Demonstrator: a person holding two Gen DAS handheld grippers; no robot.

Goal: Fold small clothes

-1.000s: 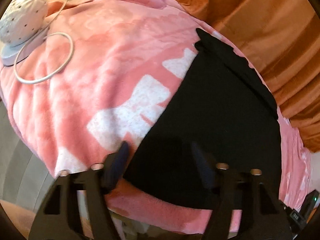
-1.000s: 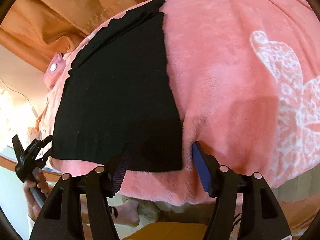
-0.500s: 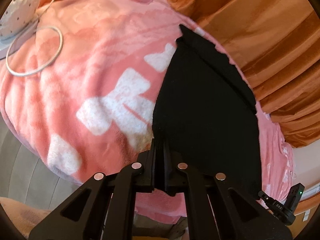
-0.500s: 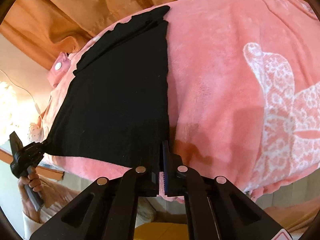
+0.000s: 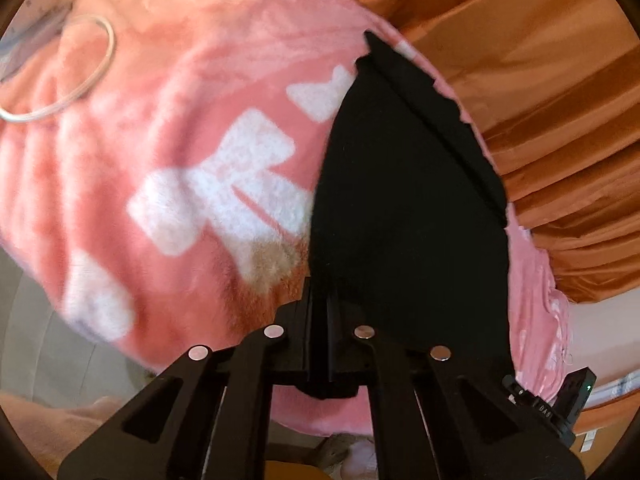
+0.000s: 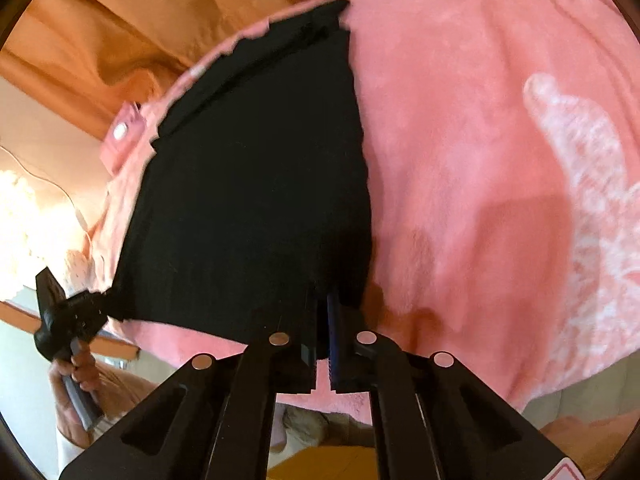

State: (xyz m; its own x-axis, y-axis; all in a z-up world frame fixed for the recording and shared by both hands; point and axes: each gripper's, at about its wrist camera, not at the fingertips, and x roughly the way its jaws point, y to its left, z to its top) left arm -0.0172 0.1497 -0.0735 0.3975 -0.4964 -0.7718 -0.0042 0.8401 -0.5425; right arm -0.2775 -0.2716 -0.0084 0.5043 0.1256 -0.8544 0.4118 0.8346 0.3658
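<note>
My left gripper bites the black cloth's near corner — the pinched edge is hidden between the fingers. Right gripper clamps the other near corner. The cloth lies flat and dark on the pink blanket, its far hem frayed.

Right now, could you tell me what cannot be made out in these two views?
- Left wrist: the black garment near hem, hidden behind the left gripper.
- Right wrist: the garment's near right corner, hidden behind the right gripper.
- Left wrist: the white cable, blurred and cut off at the frame edge.
</note>
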